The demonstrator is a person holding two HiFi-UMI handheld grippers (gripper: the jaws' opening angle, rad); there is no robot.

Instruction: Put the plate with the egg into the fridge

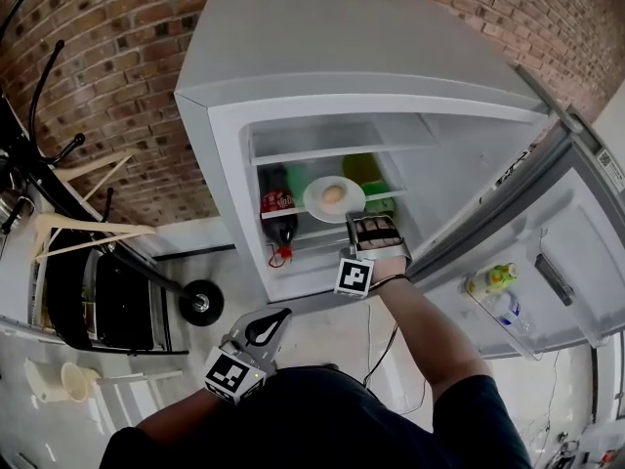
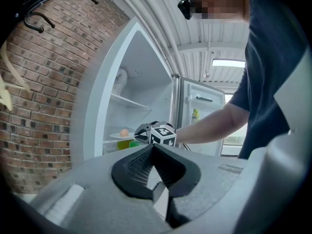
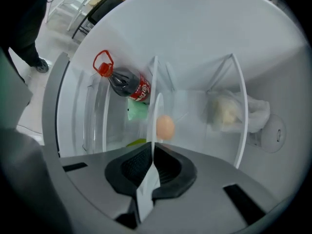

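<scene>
The white plate [image 1: 314, 201] with a brown egg [image 1: 333, 194] is inside the open fridge [image 1: 225, 145], at the level of the middle shelf. I cannot tell whether it rests on the shelf. My right gripper [image 1: 355, 217] reaches in and is shut on the plate's near rim. In the right gripper view the plate [image 3: 157, 106] stands edge-on between the pads of the right gripper [image 3: 152, 152], with the egg [image 3: 165, 127] just beyond. My left gripper [image 1: 278, 318] hangs low by my body, outside the fridge, shut and holding nothing. In its own view the left gripper [image 2: 153, 147] points toward the fridge.
A cola bottle [image 1: 278, 213] lies left of the plate, and green items [image 1: 363, 172] sit behind it. A white bag [image 3: 229, 108] is on the upper shelf. The fridge door [image 1: 547, 262] stands open at right with bottles [image 1: 500, 279] in its rack. A black stand with hangers [image 1: 88, 233] is at left.
</scene>
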